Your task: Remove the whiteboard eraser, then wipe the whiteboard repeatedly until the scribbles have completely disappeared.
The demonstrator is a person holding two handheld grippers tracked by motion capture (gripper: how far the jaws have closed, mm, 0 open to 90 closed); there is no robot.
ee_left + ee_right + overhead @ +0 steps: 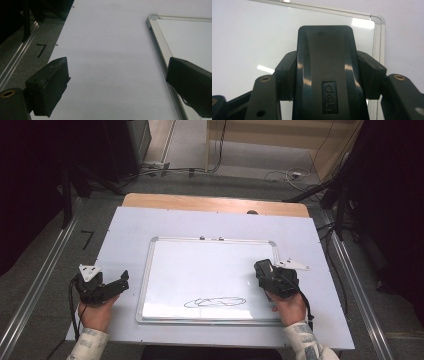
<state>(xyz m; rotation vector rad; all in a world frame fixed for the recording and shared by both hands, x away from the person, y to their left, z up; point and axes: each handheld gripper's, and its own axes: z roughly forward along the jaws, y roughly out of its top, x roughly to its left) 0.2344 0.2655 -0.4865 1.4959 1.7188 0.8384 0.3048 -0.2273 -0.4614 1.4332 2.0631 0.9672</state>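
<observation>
a white tabletop (125, 227) carries one whiteboard (200, 270) with one black scribble (215, 302) near its front edge; the right gripper (263, 268) pinches one black eraser (325, 62) over the board's right side, the left gripper (123, 281) spread empty beside its left frame

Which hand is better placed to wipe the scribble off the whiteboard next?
Right. The right gripper already clamps the black eraser over the whiteboard, near the scribble; the left gripper is open, beside the frame.
</observation>
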